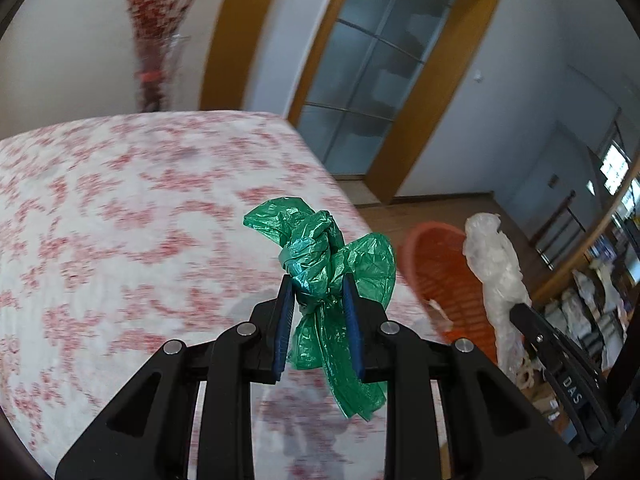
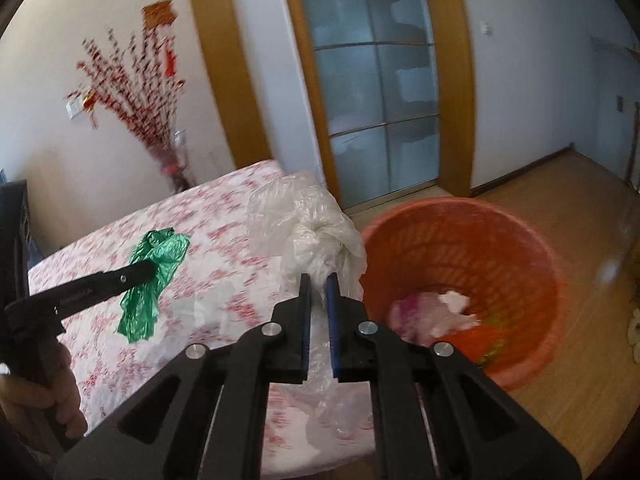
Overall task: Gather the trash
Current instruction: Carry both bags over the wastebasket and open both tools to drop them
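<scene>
My left gripper (image 1: 318, 282) is shut on a knotted green plastic bag (image 1: 320, 248), held above the table with the red-and-white floral cloth (image 1: 120, 220). The same green plastic bag (image 2: 154, 276) hangs from the left gripper (image 2: 146, 270) in the right wrist view. My right gripper (image 2: 318, 280) is shut on a crumpled clear plastic bag (image 2: 312, 224), held over the table's right edge beside the orange basket (image 2: 460, 220). From the left wrist view, the clear plastic bag (image 1: 496, 264) stands in front of the orange basket (image 1: 440, 264).
The orange basket on the wooden floor (image 2: 560, 392) holds pink and white scraps (image 2: 436, 316). A vase of red branches (image 2: 140, 92) stands behind the table. A glass door (image 2: 376, 92) in a wooden frame lies beyond. A hand (image 2: 48, 396) grips the left tool.
</scene>
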Action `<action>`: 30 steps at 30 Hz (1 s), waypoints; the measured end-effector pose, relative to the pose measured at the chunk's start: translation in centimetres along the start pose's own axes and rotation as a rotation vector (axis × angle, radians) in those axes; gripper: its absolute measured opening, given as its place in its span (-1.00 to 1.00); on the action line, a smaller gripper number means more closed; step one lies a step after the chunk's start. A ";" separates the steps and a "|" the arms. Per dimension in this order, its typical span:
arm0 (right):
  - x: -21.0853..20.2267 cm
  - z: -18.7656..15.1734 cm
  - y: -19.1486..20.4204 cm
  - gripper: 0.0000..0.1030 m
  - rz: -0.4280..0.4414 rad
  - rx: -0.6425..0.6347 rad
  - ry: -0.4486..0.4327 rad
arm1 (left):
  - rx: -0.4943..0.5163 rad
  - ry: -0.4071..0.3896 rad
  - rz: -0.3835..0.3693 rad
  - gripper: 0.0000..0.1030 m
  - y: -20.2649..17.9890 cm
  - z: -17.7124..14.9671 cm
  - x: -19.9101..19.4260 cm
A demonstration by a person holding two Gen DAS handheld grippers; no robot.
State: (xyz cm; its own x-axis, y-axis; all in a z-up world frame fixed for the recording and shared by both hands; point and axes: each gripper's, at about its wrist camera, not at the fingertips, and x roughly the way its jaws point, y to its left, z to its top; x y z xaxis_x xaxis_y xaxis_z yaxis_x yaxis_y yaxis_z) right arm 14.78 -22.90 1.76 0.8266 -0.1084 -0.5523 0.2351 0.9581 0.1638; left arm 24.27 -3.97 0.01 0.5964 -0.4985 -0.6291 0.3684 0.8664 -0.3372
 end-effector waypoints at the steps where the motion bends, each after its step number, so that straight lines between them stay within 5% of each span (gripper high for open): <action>1: -0.2 0.1 -0.6 -0.82 -0.013 0.009 -0.007 | 0.009 0.001 -0.011 -0.53 -0.6 0.0 0.1; 30: 1.8 0.0 -10.7 -0.82 -0.165 0.162 -0.026 | 0.150 0.099 -0.187 -0.53 -12.4 -0.2 7.6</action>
State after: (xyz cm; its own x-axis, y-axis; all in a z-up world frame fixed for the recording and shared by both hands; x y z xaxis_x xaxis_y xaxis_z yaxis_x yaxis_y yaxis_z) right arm 13.73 -33.37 -0.92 0.7824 -0.2692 -0.5617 0.4459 0.8717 0.2033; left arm 24.12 -18.46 -0.69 0.4381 -0.6379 -0.6333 0.5720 0.7413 -0.3510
